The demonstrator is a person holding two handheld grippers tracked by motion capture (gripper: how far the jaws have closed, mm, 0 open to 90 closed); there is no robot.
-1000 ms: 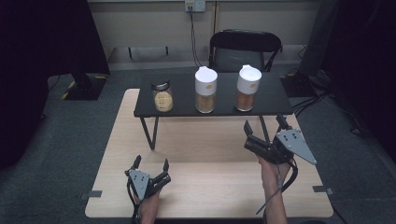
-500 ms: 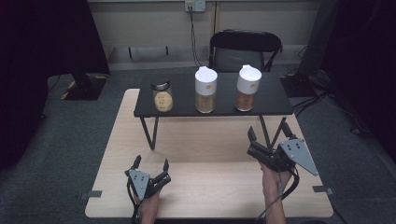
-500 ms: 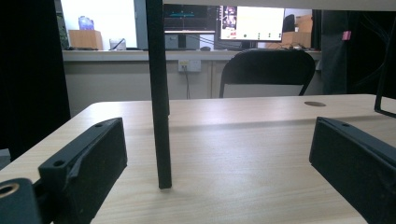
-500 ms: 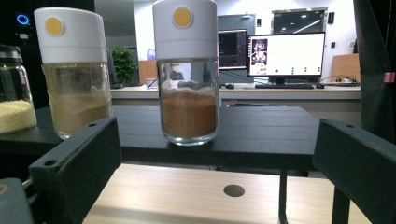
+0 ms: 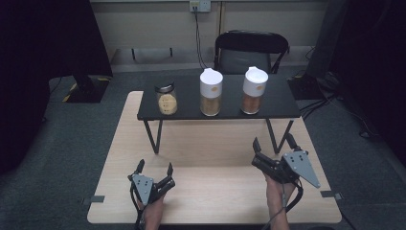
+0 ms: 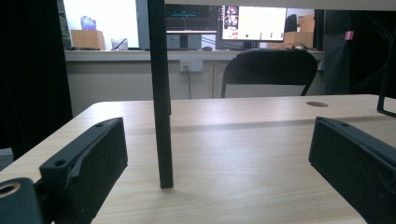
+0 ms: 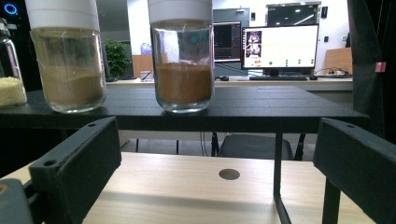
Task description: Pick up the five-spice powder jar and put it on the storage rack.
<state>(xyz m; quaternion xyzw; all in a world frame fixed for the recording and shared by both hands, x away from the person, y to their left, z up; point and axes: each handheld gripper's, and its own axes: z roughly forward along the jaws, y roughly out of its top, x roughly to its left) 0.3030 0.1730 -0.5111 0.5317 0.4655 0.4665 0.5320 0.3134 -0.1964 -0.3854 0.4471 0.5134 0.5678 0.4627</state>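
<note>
1. Pale wood forms the top of the low table (image 5: 215, 191), and a black raised shelf (image 5: 277, 103) on thin metal legs stands on its far half.
2. Three jars stand in a row on the shelf: a short glass jar of yellow grains (image 5: 166, 99) at the left, a tall white-capped jar of tan powder (image 5: 210, 92) in the middle, and a tall white-capped jar of reddish-brown powder (image 5: 253, 90) at the right.
3. The left gripper (image 5: 154, 170) rests low by the table's near edge, jaws wide apart and empty, facing a shelf leg (image 6: 161, 116).
4. The right gripper (image 5: 272, 143) hovers near the shelf's right legs, jaws apart and empty, aimed at the reddish-brown jar.
</note>
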